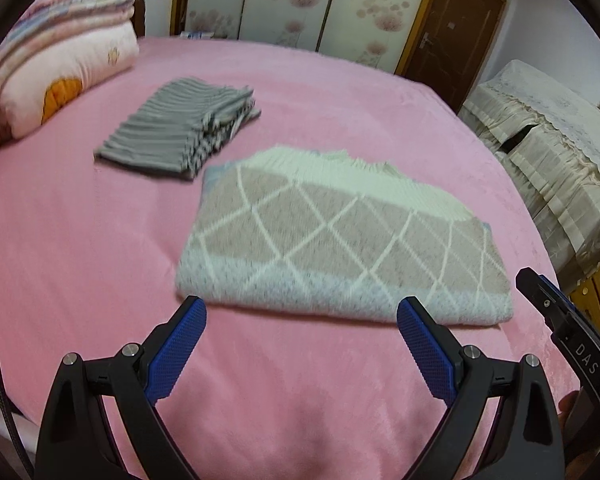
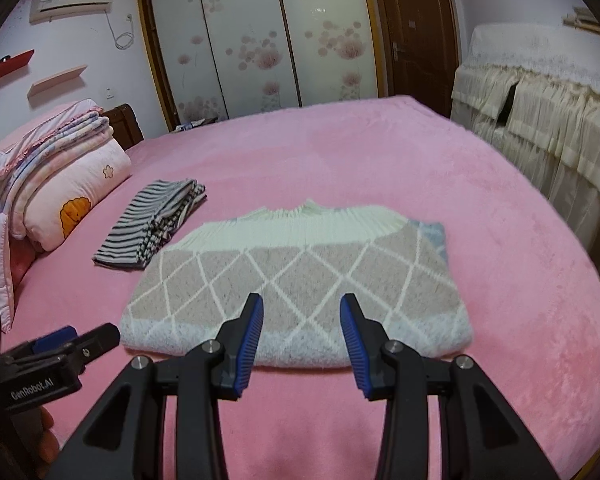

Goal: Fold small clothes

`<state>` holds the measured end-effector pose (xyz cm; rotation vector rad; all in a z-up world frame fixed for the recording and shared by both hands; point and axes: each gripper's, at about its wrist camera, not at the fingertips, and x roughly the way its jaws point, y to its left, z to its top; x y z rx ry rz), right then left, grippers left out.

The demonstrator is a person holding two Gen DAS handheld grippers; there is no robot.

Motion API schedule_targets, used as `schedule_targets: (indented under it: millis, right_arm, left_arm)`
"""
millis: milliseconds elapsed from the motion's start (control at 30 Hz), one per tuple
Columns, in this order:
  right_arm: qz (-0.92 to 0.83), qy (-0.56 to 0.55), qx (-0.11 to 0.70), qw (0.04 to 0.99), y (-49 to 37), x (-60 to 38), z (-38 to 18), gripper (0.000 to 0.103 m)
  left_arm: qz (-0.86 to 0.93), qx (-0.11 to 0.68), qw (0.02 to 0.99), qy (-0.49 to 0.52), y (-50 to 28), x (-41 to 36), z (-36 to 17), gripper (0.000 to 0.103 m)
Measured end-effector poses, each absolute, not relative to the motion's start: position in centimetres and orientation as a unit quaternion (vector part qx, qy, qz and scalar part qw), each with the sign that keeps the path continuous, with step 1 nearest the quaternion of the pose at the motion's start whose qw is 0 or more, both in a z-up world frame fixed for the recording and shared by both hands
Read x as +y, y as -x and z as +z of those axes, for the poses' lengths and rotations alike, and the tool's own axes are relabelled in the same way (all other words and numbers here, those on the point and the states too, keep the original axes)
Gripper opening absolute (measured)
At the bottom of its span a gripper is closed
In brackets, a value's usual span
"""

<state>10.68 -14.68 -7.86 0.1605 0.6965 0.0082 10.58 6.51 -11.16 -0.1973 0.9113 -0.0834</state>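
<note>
A folded knit sweater (image 1: 340, 240) with a white diamond pattern on beige lies on the pink bed; it also shows in the right wrist view (image 2: 300, 280). A folded grey striped garment (image 1: 176, 128) lies behind it to the left, also seen in the right wrist view (image 2: 152, 224). My left gripper (image 1: 300, 312) is wide open and empty, just in front of the sweater's near edge. My right gripper (image 2: 302, 312) is open and empty, its tips over the sweater's near edge. The right gripper shows at the right edge of the left wrist view (image 1: 556, 312); the left gripper shows at lower left of the right wrist view (image 2: 72, 344).
The pink bed (image 1: 80, 260) fills both views. Stacked quilts and pillows (image 2: 60, 184) sit at the left by the headboard. A cloth-covered cabinet (image 2: 540, 112) stands right of the bed. Wardrobe doors (image 2: 260, 40) and a brown door (image 2: 416, 28) are behind.
</note>
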Motion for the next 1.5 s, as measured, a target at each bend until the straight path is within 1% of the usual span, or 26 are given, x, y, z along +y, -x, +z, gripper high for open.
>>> schedule_targets:
  millis: [267, 567, 633, 767, 967, 1133, 1233, 1267, 1367, 1433, 1467, 1500]
  right_arm:
    - [0.004, -0.077, 0.364, 0.928, -10.8, -14.3, -10.8, 0.040]
    - [0.007, -0.075, 0.391, 0.917, -11.4, -13.8, -14.1, 0.040]
    - [0.010, -0.076, 0.393, 0.916, -11.7, -13.6, -14.6, 0.040]
    - [0.019, -0.073, 0.391, 0.917, -12.2, -13.2, -15.2, 0.040]
    - [0.029, -0.067, 0.385, 0.920, -13.2, -12.6, -15.6, 0.040]
    - [0.032, -0.059, 0.381, 0.922, -14.2, -12.2, -15.8, 0.040]
    - [0.032, -0.056, 0.377, 0.924, -14.9, -12.1, -15.9, 0.040]
    - [0.031, -0.055, 0.376, 0.924, -15.1, -12.1, -15.9, 0.039]
    - [0.032, -0.055, 0.373, 0.926, -16.2, -12.2, -15.8, 0.033]
    - [0.033, -0.055, 0.369, 0.927, -17.1, -12.3, -15.6, 0.026]
    - [0.034, -0.054, 0.368, 0.928, -17.7, -12.3, -15.5, 0.024]
    - [0.034, -0.053, 0.368, 0.928, -18.1, -12.2, -15.5, 0.022]
  left_arm:
    - [-0.040, 0.475, 0.866, 0.153, -11.0, 8.5, -16.2, 0.096]
    - [-0.064, 0.493, 0.808, 0.315, -11.8, 12.1, -22.3, 0.096]
    - [-0.072, 0.480, 0.801, 0.351, -12.0, 12.7, -23.5, 0.096]
    - [-0.088, 0.441, 0.802, 0.392, -12.7, 13.4, -24.8, 0.096]
    - [-0.108, 0.397, 0.813, 0.413, -15.0, 13.1, -25.9, 0.096]
    - [-0.111, 0.378, 0.824, 0.407, -16.9, 12.7, -26.0, 0.096]
    - [-0.110, 0.369, 0.821, 0.421, -18.4, 13.0, -26.1, 0.096]
    - [-0.108, 0.367, 0.820, 0.426, -19.0, 13.1, -26.1, 0.096]
    - [-0.101, 0.364, 0.815, 0.439, -20.3, 13.4, -26.4, 0.096]
    - [-0.092, 0.370, 0.813, 0.439, -21.3, 13.5, -26.3, 0.096]
    - [-0.085, 0.376, 0.813, 0.437, -21.8, 13.4, -26.3, 0.095]
    - [-0.077, 0.382, 0.814, 0.432, -22.2, 13.3, -26.2, 0.091]
